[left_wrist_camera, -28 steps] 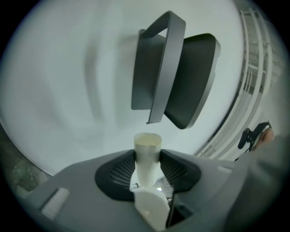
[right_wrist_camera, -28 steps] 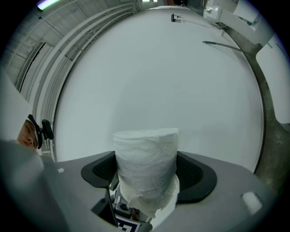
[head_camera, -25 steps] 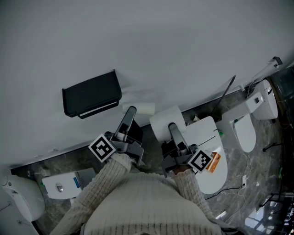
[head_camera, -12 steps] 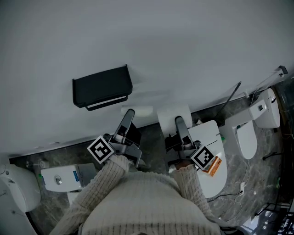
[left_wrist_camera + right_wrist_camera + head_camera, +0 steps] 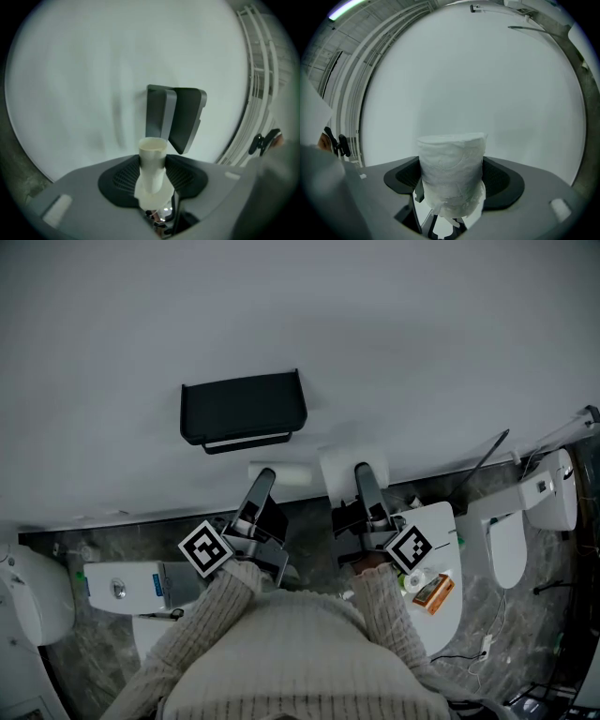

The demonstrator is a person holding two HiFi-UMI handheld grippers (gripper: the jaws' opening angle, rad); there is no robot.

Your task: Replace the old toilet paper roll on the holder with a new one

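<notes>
The black toilet paper holder (image 5: 242, 407) hangs on the white wall, above and slightly left of both grippers. My left gripper (image 5: 266, 474) is shut on the old roll (image 5: 289, 472), a nearly bare cardboard core. In the left gripper view the old roll (image 5: 152, 161) stands upright between the pads (image 5: 123, 178), with the holder (image 5: 180, 115) close behind it. My right gripper (image 5: 361, 470) is shut on the new roll (image 5: 345, 461), a full white one. The right gripper view shows the new roll (image 5: 451, 173) upright in the jaws, facing bare wall.
A white toilet lid (image 5: 441, 549) with an orange packet (image 5: 433, 592) on it lies at the lower right. Another toilet (image 5: 506, 531) stands beyond it. A white cistern (image 5: 127, 587) and a further toilet (image 5: 37, 592) are at the left on the marble floor.
The holder has shifted right in the head view and now sits just above the grippers. The right gripper with the new roll has moved closer to the wall. Both grips are unchanged.
</notes>
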